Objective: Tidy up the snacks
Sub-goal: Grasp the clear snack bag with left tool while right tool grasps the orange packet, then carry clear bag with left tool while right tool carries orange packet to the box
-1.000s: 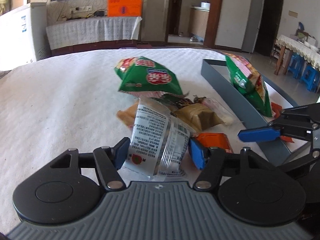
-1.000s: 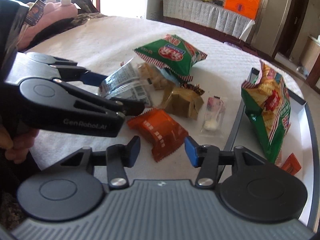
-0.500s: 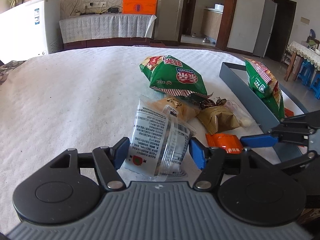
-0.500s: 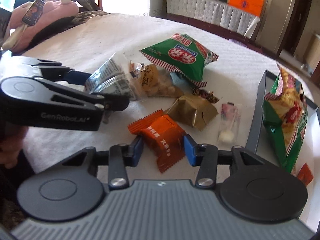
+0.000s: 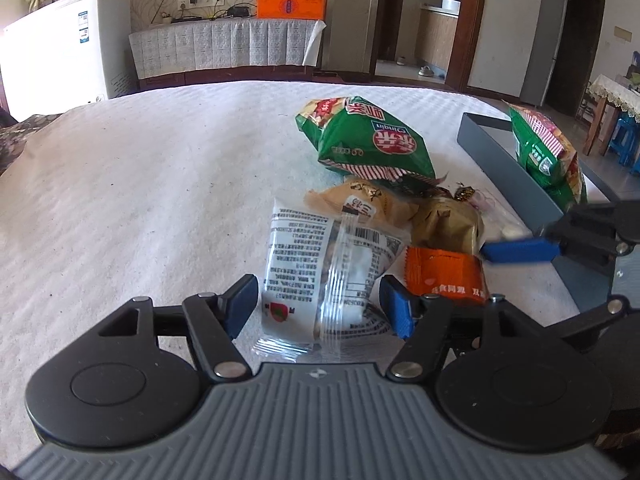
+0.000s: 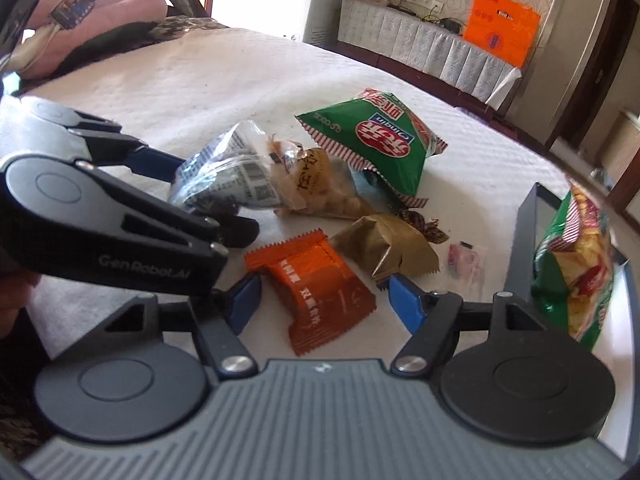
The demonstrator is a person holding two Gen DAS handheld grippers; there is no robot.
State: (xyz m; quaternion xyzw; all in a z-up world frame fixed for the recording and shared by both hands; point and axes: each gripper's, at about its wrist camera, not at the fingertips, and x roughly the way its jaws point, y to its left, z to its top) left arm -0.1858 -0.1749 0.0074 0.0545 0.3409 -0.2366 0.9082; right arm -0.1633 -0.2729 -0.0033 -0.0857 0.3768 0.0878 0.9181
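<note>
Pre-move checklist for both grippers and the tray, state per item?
1. Orange packet centred in right gripper: ok, it lies between the fingers.
2. Right gripper gripping it: not ok, jaws are opening and the pads stand clear of the packet.
3. Left gripper gripping clear packet: cannot tell; the packet sits between the fingers.
4. Tray has room: ok, bare floor shows beside the green bag in it.
5. Clearance between the two grippers: cannot tell; they are very close in the right wrist view.
</note>
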